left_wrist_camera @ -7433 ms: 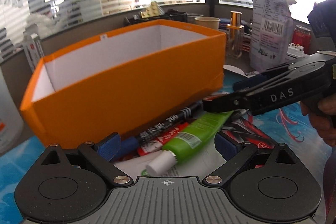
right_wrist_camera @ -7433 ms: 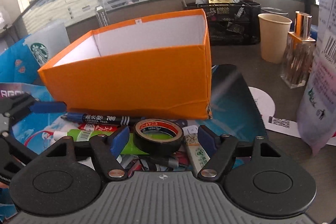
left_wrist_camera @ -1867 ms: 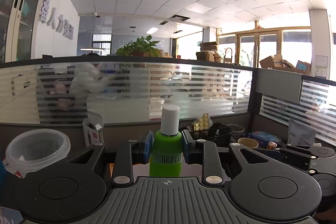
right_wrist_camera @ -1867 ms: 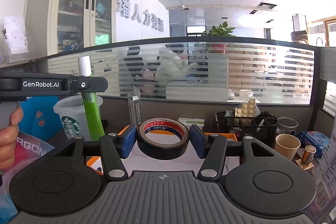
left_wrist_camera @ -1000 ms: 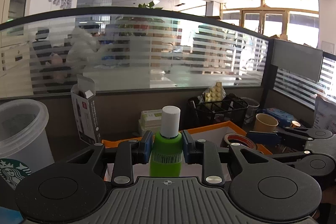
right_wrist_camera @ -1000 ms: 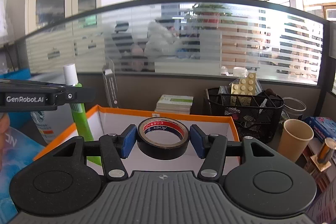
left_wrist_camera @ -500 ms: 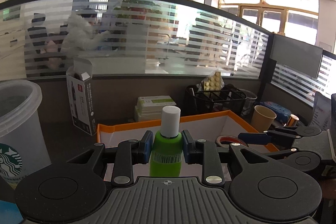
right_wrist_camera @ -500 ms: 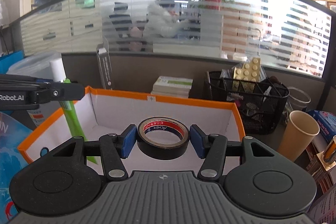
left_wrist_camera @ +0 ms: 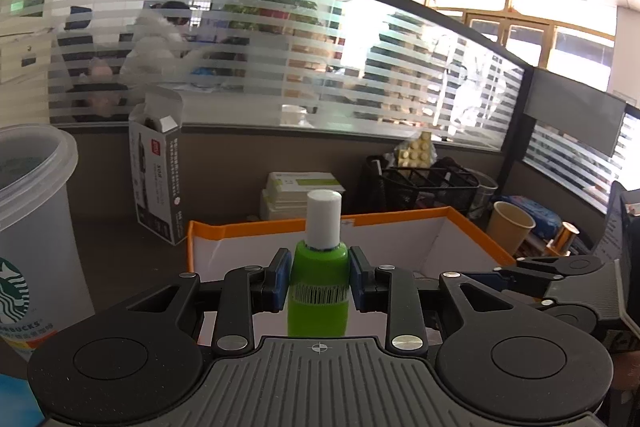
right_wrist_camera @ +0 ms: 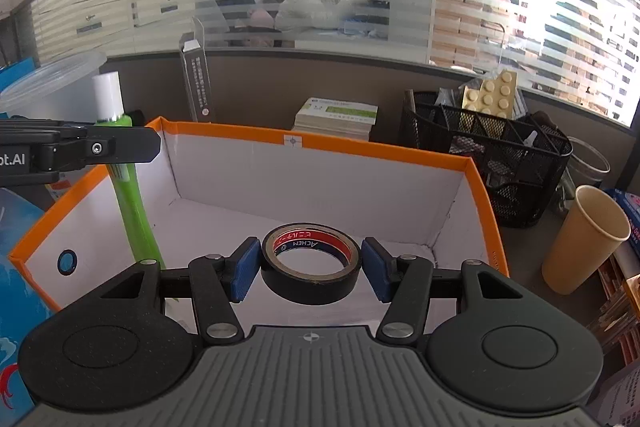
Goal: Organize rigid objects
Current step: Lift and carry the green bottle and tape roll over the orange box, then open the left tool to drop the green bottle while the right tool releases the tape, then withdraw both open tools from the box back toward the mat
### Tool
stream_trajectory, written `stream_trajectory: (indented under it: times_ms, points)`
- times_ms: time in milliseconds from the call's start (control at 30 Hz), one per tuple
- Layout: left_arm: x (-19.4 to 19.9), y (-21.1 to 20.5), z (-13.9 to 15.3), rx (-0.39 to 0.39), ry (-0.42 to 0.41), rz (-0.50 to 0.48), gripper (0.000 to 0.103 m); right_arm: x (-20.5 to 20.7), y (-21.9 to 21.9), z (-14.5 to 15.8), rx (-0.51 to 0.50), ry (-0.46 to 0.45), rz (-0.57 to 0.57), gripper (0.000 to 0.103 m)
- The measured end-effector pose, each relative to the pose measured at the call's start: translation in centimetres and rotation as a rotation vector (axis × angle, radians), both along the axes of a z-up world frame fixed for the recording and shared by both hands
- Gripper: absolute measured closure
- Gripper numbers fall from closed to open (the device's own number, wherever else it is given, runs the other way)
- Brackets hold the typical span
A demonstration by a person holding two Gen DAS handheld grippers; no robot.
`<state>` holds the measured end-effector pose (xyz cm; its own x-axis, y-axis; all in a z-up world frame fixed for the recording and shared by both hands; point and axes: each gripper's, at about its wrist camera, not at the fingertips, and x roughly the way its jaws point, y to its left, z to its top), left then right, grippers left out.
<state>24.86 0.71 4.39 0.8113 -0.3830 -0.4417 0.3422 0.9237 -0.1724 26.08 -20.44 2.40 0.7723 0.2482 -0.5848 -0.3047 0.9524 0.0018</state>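
Observation:
My left gripper (left_wrist_camera: 319, 285) is shut on a green tube with a white cap (left_wrist_camera: 319, 291), held upright over the near left part of the orange box (left_wrist_camera: 248, 230). The tube also shows in the right wrist view (right_wrist_camera: 130, 203), hanging down inside the box. In the right wrist view the black tape roll (right_wrist_camera: 311, 263) lies between the fingers of my right gripper (right_wrist_camera: 311, 269), with small gaps on both sides, over the white inside of the orange box (right_wrist_camera: 380, 151).
A Starbucks plastic cup (left_wrist_camera: 28, 227) stands left of the box. Behind it are an open dark carton (left_wrist_camera: 158, 167), stacked booklets (right_wrist_camera: 336, 117) and a black mesh organizer (right_wrist_camera: 484, 163). A paper cup (right_wrist_camera: 580, 239) stands to the right.
Both grippers have come lower and further over the orange box. The right gripper's fingers have parted slightly from the tape roll. The left still holds the tube.

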Motion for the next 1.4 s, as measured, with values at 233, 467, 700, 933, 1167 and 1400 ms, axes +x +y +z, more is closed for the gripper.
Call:
stream_trajectory:
  times_ms: [233, 467, 700, 933, 1167, 1400]
  points:
    - [1.4, 1.0, -1.2, 0.006, 0.059, 0.058, 0.074, 0.3, 0.4, -0.1, -0.02, 0.007, -0.004, 0.05]
    - [2.4, 1.1, -2.7, 0.037, 0.102, 0.072, 0.074, 0.4, 0.5, -0.2, -0.024, 0.007, -0.007, 0.05]
    - [2.1, 0.4, -2.7, 0.061, 0.125, 0.031, 0.075, 0.5, 0.7, -0.2, -0.033, 0.013, -0.008, 0.05]
    - [1.9, -0.3, -2.9, 0.115, 0.128, 0.041, 0.075, 0.7, 0.4, -0.6, -0.039, 0.036, -0.021, 0.05]
    - [1.9, -0.4, -2.9, 0.13, 0.123, 0.044, 0.074, 0.9, 0.1, -1.1, -0.032, 0.068, -0.038, 0.049]
    - [1.5, -0.8, -2.8, 0.129, 0.121, 0.033, 0.073, 0.2, 0.0, -0.6, -0.033, 0.052, -0.057, 0.044]
